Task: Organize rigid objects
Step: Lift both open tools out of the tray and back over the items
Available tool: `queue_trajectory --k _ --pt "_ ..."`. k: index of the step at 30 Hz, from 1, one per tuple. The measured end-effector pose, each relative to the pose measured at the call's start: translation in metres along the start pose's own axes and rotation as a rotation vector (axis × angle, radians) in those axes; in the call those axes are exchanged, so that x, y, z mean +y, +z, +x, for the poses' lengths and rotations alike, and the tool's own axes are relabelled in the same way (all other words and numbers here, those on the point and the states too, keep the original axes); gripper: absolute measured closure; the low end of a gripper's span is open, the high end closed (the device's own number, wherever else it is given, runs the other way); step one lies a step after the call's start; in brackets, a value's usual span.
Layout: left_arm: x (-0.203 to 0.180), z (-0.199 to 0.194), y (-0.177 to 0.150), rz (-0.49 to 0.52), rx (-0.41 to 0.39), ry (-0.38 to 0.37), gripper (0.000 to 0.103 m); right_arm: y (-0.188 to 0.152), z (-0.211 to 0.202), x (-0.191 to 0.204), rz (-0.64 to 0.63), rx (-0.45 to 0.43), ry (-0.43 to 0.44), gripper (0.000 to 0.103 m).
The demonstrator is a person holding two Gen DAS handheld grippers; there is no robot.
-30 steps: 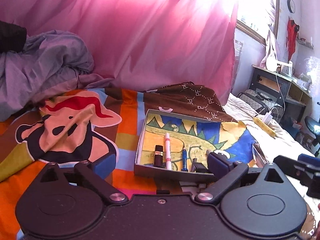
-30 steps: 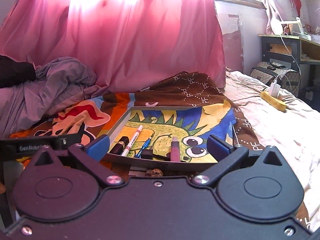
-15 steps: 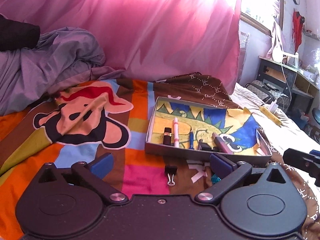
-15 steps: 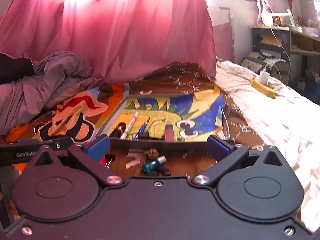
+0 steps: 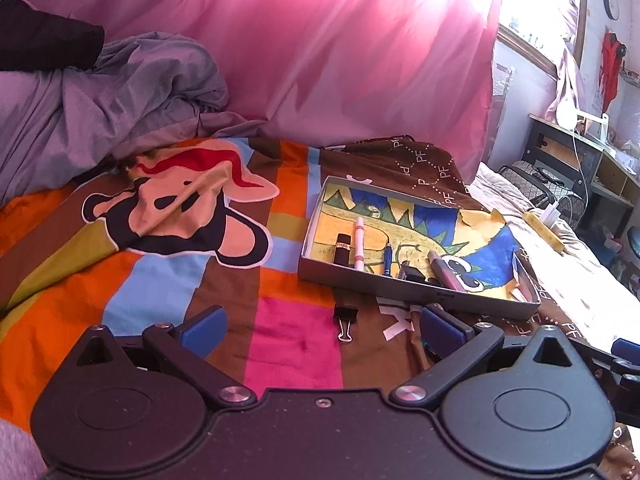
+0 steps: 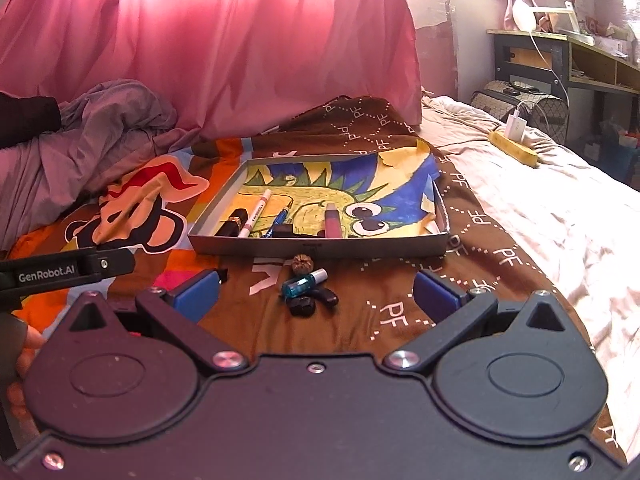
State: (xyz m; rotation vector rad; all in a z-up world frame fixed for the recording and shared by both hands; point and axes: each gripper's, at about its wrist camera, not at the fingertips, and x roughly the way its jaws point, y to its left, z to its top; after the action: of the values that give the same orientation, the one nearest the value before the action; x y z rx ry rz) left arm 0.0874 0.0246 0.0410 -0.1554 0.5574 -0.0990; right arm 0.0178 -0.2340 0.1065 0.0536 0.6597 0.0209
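A shallow grey box [image 5: 400, 285] [image 6: 320, 246] lined with a dinosaur drawing lies on the bed. Inside it lie a black lipstick [image 5: 343, 248] [image 6: 234, 222], a white pen [image 5: 359, 242] [image 6: 256, 216], a blue pen [image 5: 388, 260] [image 6: 278, 222] and a pink tube [image 5: 446, 276] [image 6: 332, 220]. My left gripper [image 5: 322, 330] is open, and a black binder clip [image 5: 346, 320] lies between its fingers. My right gripper [image 6: 316, 294] is open over a teal bottle [image 6: 304, 284], a walnut [image 6: 300, 264] and small black pieces [image 6: 306, 306] in front of the box.
A pink curtain [image 6: 240, 40] hangs behind the bed, with a heap of grey bedding [image 5: 100, 100] at the left. On the white sheet to the right lies a yellow power strip [image 6: 516, 148]. A desk [image 6: 560, 56] stands at the far right. A hand [image 6: 20, 352] shows at the left edge.
Both grippers have drawn back from the box. The binder clip, bottle, walnut and black pieces in front of it have come into view. Both stay open.
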Motion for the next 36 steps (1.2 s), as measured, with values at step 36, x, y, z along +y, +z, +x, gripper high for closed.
queue_trajectory --k 36 --pt "-0.011 0.003 -0.008 0.041 0.048 0.004 0.001 -0.005 0.015 -0.001 0.042 0.083 -0.074 0.001"
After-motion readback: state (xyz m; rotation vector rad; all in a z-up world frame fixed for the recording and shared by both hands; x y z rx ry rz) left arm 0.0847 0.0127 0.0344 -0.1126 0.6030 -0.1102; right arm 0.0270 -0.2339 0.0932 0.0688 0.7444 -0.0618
